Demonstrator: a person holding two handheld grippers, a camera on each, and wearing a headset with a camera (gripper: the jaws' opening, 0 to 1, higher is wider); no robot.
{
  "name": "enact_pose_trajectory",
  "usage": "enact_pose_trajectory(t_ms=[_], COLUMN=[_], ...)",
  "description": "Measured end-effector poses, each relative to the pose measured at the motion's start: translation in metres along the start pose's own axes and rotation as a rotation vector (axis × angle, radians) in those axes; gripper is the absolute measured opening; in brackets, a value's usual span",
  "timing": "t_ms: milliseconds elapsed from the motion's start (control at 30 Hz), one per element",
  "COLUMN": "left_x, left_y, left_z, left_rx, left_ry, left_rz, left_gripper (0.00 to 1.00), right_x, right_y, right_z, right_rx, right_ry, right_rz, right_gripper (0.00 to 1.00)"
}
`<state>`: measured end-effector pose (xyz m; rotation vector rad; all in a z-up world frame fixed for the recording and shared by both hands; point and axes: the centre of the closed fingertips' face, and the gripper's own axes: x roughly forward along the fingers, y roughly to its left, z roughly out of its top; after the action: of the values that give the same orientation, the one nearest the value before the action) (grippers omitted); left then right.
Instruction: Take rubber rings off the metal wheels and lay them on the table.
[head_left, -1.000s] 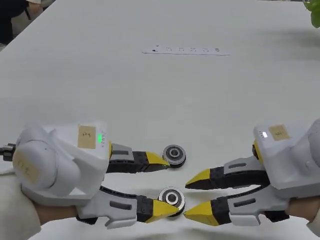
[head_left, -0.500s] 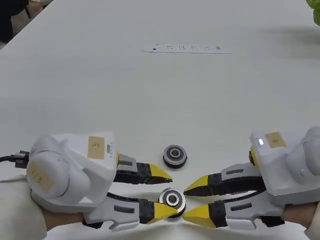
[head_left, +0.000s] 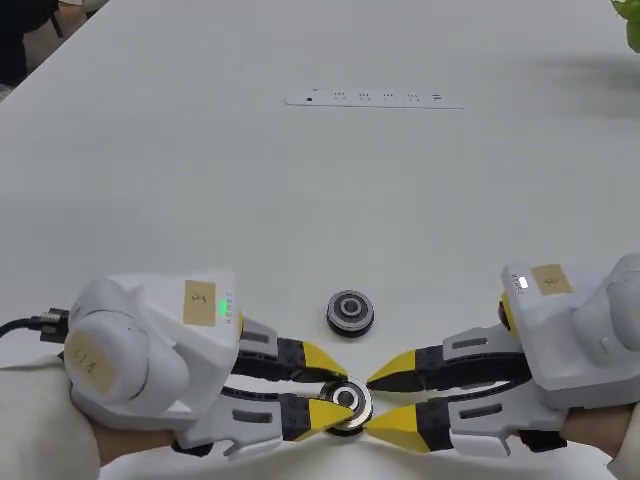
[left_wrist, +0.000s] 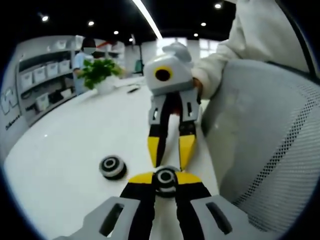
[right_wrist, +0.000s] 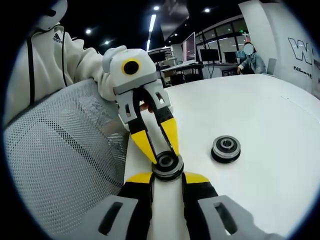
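1. At the near edge of the table (head_left: 320, 180), the left gripper (head_left: 326, 386) is clamped on the near wheel (head_left: 347, 398), one yellow tip on each side.
2. The right gripper (head_left: 388, 402) faces it with jaws spread, its tips just beside that wheel.
3. The far wheel (head_left: 350, 311) lies flat just beyond, apart from both grippers.
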<state>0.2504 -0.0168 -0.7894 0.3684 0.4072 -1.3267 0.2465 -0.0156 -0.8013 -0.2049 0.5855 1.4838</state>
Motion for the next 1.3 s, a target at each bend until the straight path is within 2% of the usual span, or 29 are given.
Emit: enact_pose_trajectory(t_ms=[67, 267, 533, 633, 800, 967, 1133, 1300], left_x=[0.002, 0.001, 0.000, 0.000, 0.000, 0.000, 0.000, 0.001], left_y=[-0.001, -0.002, -0.002, -0.002, -0.001, 0.000, 0.000, 0.000], left_z=[-0.003, -0.003, -0.003, -0.003, -0.003, -0.003, -0.003, -0.003], left_rx=[0.009, 0.013, 0.031, 0.042, 0.042, 0.045, 0.050, 0.049], left_ry=[0.013, 0.006, 0.001, 0.002, -0.003, -0.005, -0.005, -0.008], left_rz=[-0.003, -0.004, -0.002, -0.003, -0.001, -0.004, -0.003, -0.001], left_gripper=[0.15, 0.14, 0.14, 0.14, 0.14, 0.14, 0.14, 0.14], right_x=[0.000, 0.001, 0.002, 0.001, 0.001, -0.001, -0.001, -0.004], right_y=[0.000, -0.001, 0.000, -0.001, -0.002, -0.006, -0.008, -0.010], right_z=[0.000, -0.003, -0.005, -0.007, -0.006, -0.006, -0.006, -0.005], right_rx=[0.000, -0.001, -0.040, -0.081, -0.076, -0.080, -0.029, 0.156], right_ry=[-0.001, 0.008, 0.021, 0.037, 0.038, 0.039, 0.034, 0.004], right_rz=[0.001, -0.002, -0.004, -0.014, -0.018, -0.043, -0.052, -0.042], right_gripper=[0.19, 0.18, 0.14, 0.11, 0.08, 0.00, 0.00, 0.00])
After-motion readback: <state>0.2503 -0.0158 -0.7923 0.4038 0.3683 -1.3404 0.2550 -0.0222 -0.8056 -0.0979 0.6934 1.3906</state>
